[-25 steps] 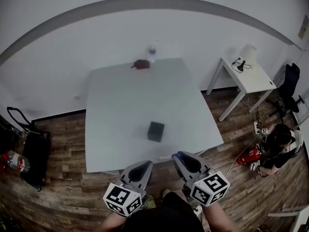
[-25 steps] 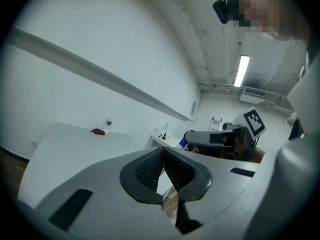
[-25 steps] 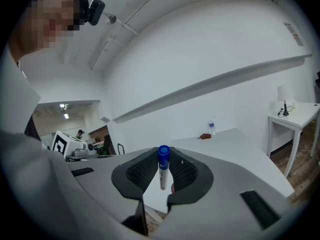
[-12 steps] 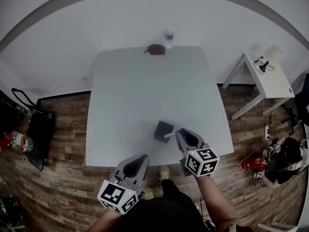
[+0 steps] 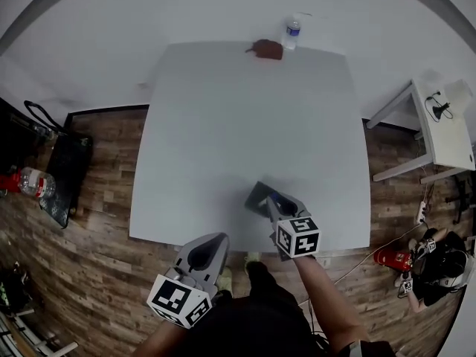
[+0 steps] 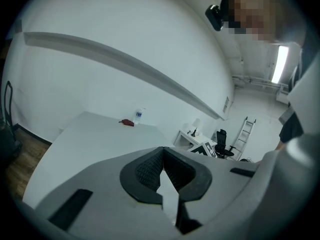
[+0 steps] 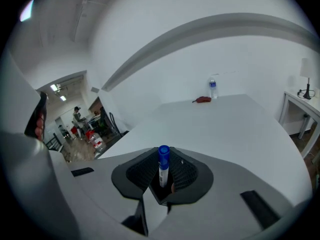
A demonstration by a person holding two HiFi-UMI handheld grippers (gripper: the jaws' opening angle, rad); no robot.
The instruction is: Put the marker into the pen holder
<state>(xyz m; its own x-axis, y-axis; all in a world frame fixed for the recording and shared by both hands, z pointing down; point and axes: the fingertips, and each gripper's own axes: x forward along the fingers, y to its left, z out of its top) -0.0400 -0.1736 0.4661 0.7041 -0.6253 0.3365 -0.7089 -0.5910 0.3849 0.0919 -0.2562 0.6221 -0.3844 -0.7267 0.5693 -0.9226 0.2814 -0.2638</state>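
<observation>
Marker [image 7: 163, 163] sits clamped between the right gripper's [image 5: 278, 201] pads. Its long axis runs along the jaws, with the blue cap pointing out toward 12 o'clock. That gripper hovers at the 4 o'clock corner of the dark pen holder [image 5: 257, 196], near the bench's [image 5: 223, 110] front edge. The left gripper [image 5: 208, 244], clenched on nothing, hangs off the bench at 7 o'clock.

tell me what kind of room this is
Probably an office or lab workroom: a large white table, a side desk with a lamp, and an office chair.
</observation>
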